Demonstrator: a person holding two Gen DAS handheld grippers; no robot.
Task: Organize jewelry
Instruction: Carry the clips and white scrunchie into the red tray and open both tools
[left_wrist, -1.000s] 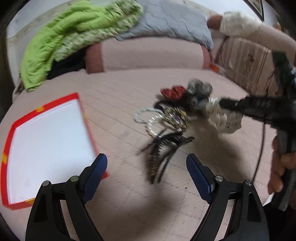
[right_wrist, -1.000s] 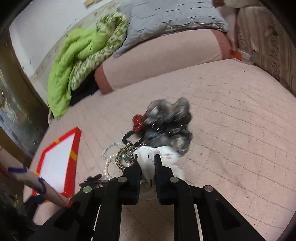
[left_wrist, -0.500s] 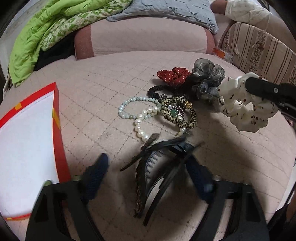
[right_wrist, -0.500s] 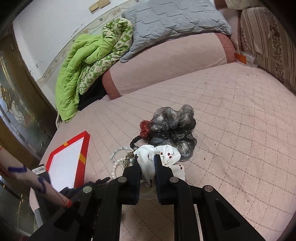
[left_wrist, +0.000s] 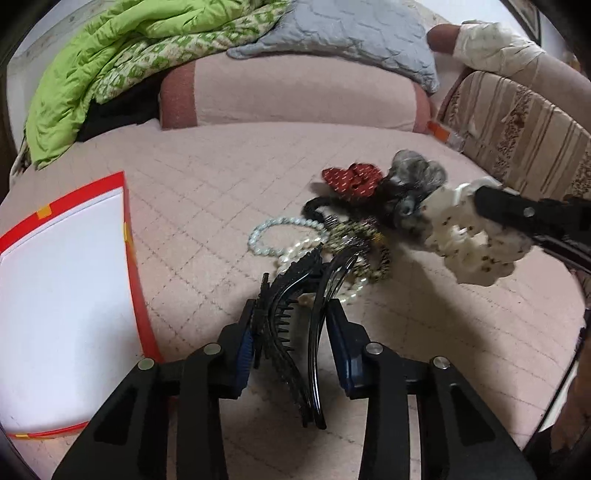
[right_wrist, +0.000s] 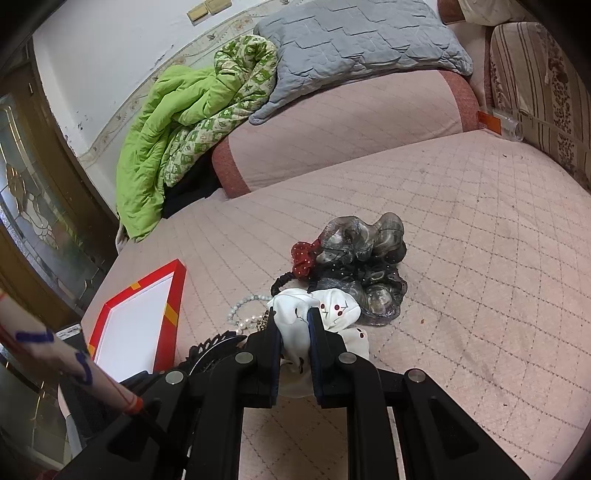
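Two black hair clips (left_wrist: 291, 291) lie on the pink quilted bed cover (left_wrist: 207, 206). My left gripper (left_wrist: 291, 332) is closing around them, and both blue pads touch their sides. My right gripper (right_wrist: 293, 332) is shut on a white cherry-print scrunchie (right_wrist: 332, 314), held just above the cover. The same scrunchie (left_wrist: 461, 236) shows at the right of the left wrist view. Behind the clips lie pearl bracelets (left_wrist: 269, 236), a leopard-pattern band (left_wrist: 351, 236), a red dotted scrunchie (left_wrist: 351, 179) and a grey scrunchie (left_wrist: 417, 173). A red-rimmed white tray (left_wrist: 127, 236) sits to the left.
A green blanket (right_wrist: 166, 122) and a grey pillow (right_wrist: 362, 40) rest on a pink bolster (right_wrist: 343, 125) at the back. A striped sofa back (left_wrist: 524, 122) rises on the right. A person's sleeve (right_wrist: 55, 354) crosses the lower left. A glazed door (right_wrist: 33, 206) stands at the left.
My left gripper moved forward and down onto the black hair clips, and its jaws narrowed from wide open until they touch them. The right gripper kept still with the white scrunchie.
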